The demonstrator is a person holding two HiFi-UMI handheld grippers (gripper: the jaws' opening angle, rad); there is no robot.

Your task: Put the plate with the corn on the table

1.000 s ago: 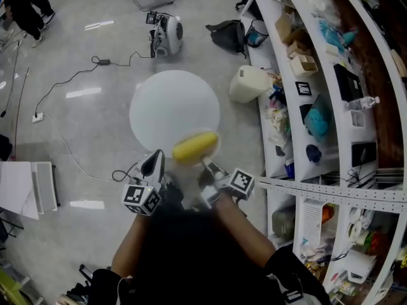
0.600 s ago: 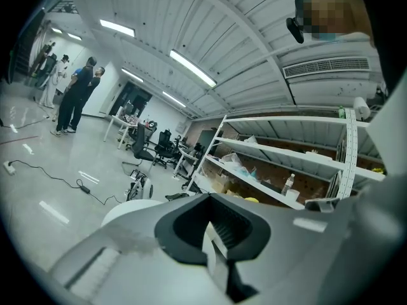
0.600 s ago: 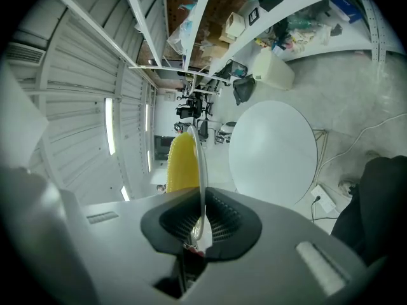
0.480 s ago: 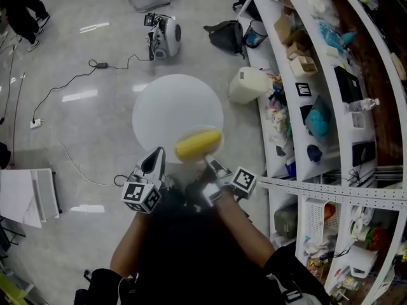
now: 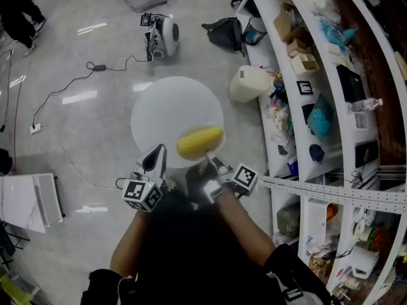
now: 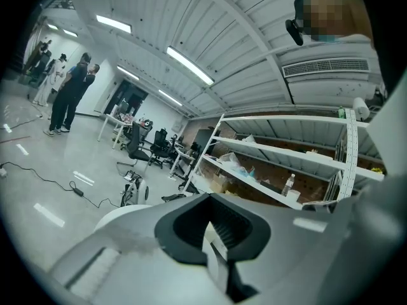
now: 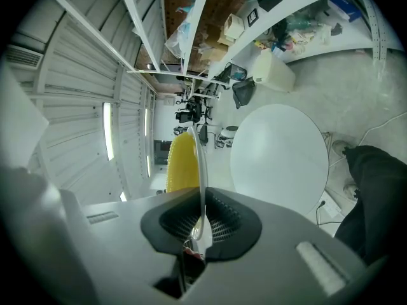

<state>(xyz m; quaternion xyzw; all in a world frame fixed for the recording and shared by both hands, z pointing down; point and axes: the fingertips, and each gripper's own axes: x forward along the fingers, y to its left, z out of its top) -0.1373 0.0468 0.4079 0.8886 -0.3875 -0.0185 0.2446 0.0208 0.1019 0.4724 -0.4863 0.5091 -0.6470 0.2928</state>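
Observation:
A yellow corn cob lies on a clear plate, held over the near edge of the round white table. My right gripper is shut on the plate's near rim. In the right gripper view the plate stands edge-on between the black pads, with the corn to its left and the table beyond. My left gripper hovers beside the plate at the table's near edge. Its jaws are together and hold nothing. In the left gripper view, the table peeks past the left gripper.
Curved white shelves packed with goods run along the right. On the floor beyond the table are a white jug, a black bag, a small white machine and a cable. A white box lies at the left. People stand far off.
Both grippers and the plate with the corn have moved a little forward, further over the table's near edge. The grip on the plate is unchanged.

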